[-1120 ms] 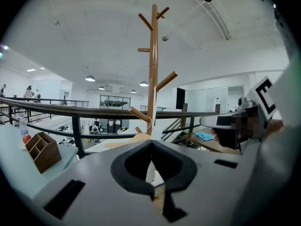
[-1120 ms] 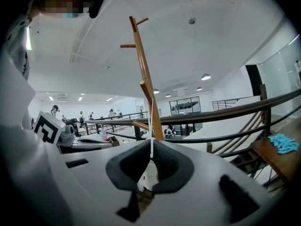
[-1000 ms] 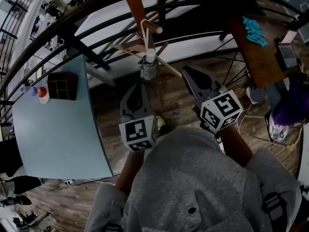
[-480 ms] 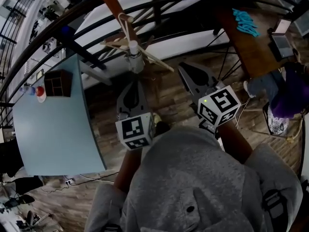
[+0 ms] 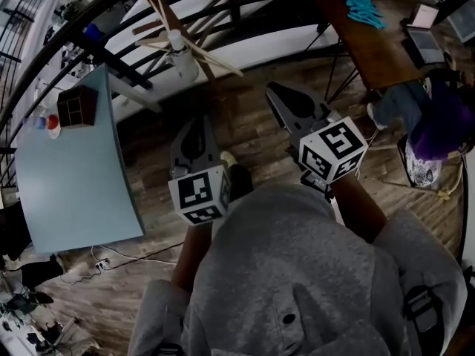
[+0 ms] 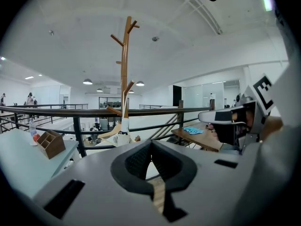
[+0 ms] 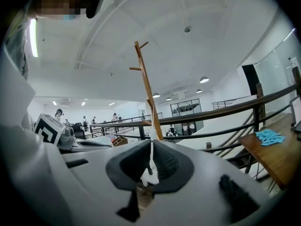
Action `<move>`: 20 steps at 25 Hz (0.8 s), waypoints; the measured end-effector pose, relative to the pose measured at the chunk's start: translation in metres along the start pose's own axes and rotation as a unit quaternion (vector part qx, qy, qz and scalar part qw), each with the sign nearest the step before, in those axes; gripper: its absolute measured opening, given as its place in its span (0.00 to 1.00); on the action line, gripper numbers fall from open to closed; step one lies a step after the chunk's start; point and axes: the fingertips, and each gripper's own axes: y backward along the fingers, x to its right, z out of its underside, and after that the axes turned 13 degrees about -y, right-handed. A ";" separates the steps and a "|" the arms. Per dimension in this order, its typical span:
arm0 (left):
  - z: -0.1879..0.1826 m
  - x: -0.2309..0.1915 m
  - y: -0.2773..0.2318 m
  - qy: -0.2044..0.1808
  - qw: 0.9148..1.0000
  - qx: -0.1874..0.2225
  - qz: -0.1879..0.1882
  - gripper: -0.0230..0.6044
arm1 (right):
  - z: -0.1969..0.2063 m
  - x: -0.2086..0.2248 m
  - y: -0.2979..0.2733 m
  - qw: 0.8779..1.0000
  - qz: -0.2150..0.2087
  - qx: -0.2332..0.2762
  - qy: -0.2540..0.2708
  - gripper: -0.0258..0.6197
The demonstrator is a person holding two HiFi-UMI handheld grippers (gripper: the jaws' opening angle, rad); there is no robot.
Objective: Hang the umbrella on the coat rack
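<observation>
Wooden plank floor (image 5: 245, 132) fills more of the head view than it did a second ago. The whole scene has slid toward the top left, so the person is backing away from the black metal railing (image 5: 111, 58). The pale blue bench (image 5: 74, 184) at the left has drifted the same way.

The tall wooden coat rack (image 5: 159, 10) stood near the middle of the top edge a second ago. It now sits in the upper left corner, well apart from both claws. The small white folded umbrella (image 5: 181, 58) hangs from it by a pale loop over 1 of the pegs, and nothing else touches it. It has kept its place on the rack through all 3 head views.

The left claw (image 6: 150, 142) is clenched, its 2 pads pressed together with nothing between them. The right claw (image 7: 150, 144) is likewise closed on nothing. Both point roughly toward the rack.

Judging from this, the hanging step is done and the widening gap reads as a retreat. The umbrella bears its own weight on the peg, and what remains is only to see that the loop does not slip off.
</observation>
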 end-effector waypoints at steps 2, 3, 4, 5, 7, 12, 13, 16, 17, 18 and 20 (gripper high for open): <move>0.003 0.010 0.014 0.003 1.000 -0.003 -0.001 0.06 | 0.005 -0.004 0.015 1.000 -0.001 -0.002 0.000 0.09; 0.004 0.014 0.022 0.004 1.000 -0.005 -0.003 0.06 | 0.007 -0.007 0.022 1.000 -0.002 -0.003 0.000 0.09; 0.005 0.017 0.028 0.005 1.000 -0.006 -0.005 0.06 | 0.010 -0.009 0.028 1.000 -0.002 -0.004 -0.001 0.09; 0.006 0.021 0.035 0.006 1.000 -0.007 -0.007 0.06 | 0.012 -0.011 0.035 1.000 -0.002 -0.005 -0.001 0.09; 0.007 0.030 0.050 0.008 1.000 -0.007 -0.013 0.06 | 0.018 -0.014 0.052 1.000 -0.002 -0.006 -0.001 0.09; 0.010 0.055 0.088 0.005 0.999 -0.002 -0.036 0.06 | 0.034 -0.019 0.094 1.000 -0.006 -0.006 0.001 0.09; 0.010 0.057 0.094 0.004 0.999 0.000 -0.040 0.06 | 0.036 -0.021 0.100 1.000 -0.008 -0.005 0.000 0.09; 0.009 0.067 0.112 0.001 0.999 0.006 -0.049 0.06 | 0.044 -0.027 0.116 1.000 -0.014 -0.007 -0.001 0.09; 0.008 0.071 0.117 0.000 0.999 0.007 -0.050 0.06 | 0.046 -0.029 0.120 1.000 -0.016 -0.007 0.000 0.09; 0.008 0.075 0.121 -0.001 0.999 0.007 -0.050 0.06 | 0.047 -0.030 0.125 1.000 -0.018 -0.008 0.000 0.09; 0.010 0.081 0.128 -0.002 0.999 0.005 -0.048 0.06 | 0.050 -0.035 0.132 1.000 -0.021 -0.007 0.002 0.09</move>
